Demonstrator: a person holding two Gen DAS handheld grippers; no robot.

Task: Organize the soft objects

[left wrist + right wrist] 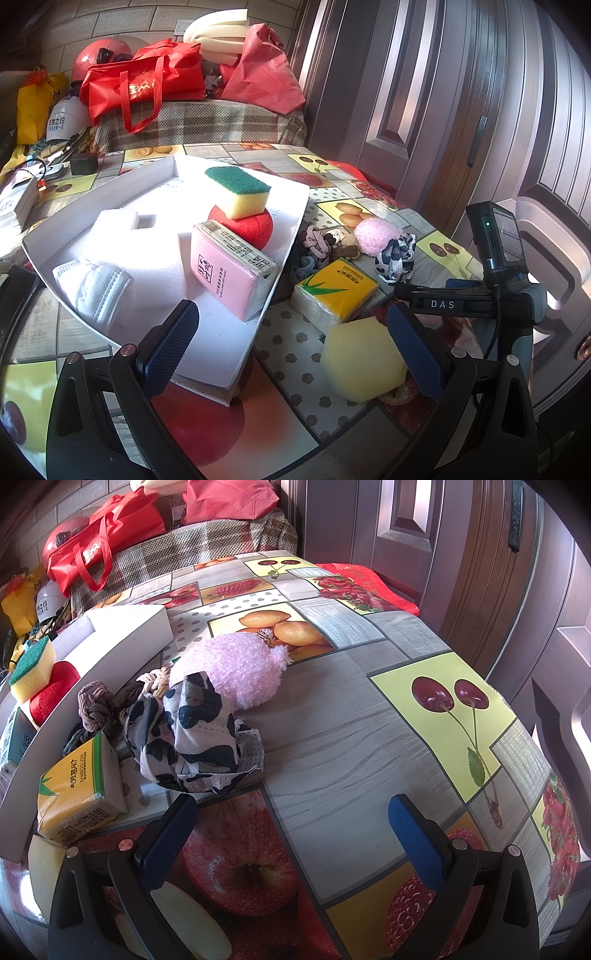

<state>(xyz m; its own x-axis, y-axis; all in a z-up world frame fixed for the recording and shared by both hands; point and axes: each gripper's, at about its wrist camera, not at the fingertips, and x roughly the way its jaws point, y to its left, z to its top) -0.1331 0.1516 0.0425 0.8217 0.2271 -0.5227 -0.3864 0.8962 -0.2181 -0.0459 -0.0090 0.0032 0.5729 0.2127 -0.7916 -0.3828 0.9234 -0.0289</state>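
White tray (236, 354), centre-left: held pink tissue pack (225, 269), green-topped sponge (240, 190). Lower right: yellow sponge (360, 360). Left gripper (295, 339) and right gripper (293, 829): jaws spread, empty.

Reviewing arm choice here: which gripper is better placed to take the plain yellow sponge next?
Left. The yellow sponge lies just ahead of the open left gripper; the right gripper, also open, faces bare tablecloth.

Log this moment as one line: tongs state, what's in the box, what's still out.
left tongs open, empty | right tongs open, empty | white box: green-topped sponge, pink tissue pack | table: yellow sponge, yellow tissue pack, pink plush
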